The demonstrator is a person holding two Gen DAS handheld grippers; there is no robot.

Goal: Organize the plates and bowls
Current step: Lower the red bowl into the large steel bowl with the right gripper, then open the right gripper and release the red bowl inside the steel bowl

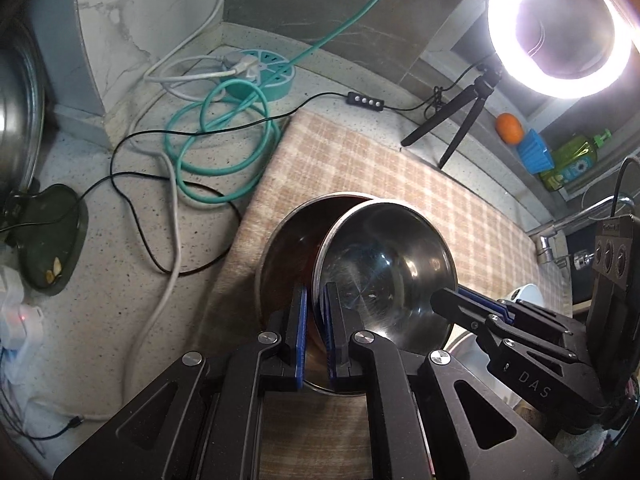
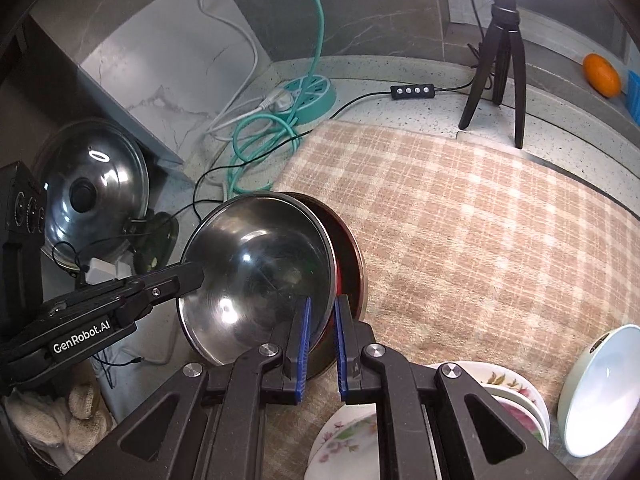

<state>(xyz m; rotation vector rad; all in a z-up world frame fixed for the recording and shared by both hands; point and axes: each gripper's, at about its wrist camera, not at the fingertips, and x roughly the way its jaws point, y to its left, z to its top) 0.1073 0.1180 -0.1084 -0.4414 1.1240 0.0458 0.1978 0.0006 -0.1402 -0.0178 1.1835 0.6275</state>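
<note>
A steel bowl point(image 1: 384, 264) is tilted over a second metal bowl with a reddish inside point(image 1: 288, 248) on the checked cloth point(image 1: 360, 152). My left gripper point(image 1: 316, 320) is shut on the steel bowl's near-left rim. My right gripper point(image 2: 322, 320) is shut on the same bowl's point(image 2: 260, 276) right rim, with the red-lined bowl point(image 2: 348, 256) behind it. Each gripper shows in the other's view, on the bowl's opposite rim. Floral plates and bowls point(image 2: 516, 404) and a pale blue bowl point(image 2: 600, 388) lie at the lower right of the right wrist view.
Coiled teal and white cables point(image 1: 216, 136) and a round power strip point(image 1: 260, 76) lie on the speckled counter behind the cloth. A ring light on a tripod point(image 1: 560, 24) stands at the back right. A pot lid point(image 2: 92, 196) leans at the left. A tap point(image 1: 560, 232) is at the right.
</note>
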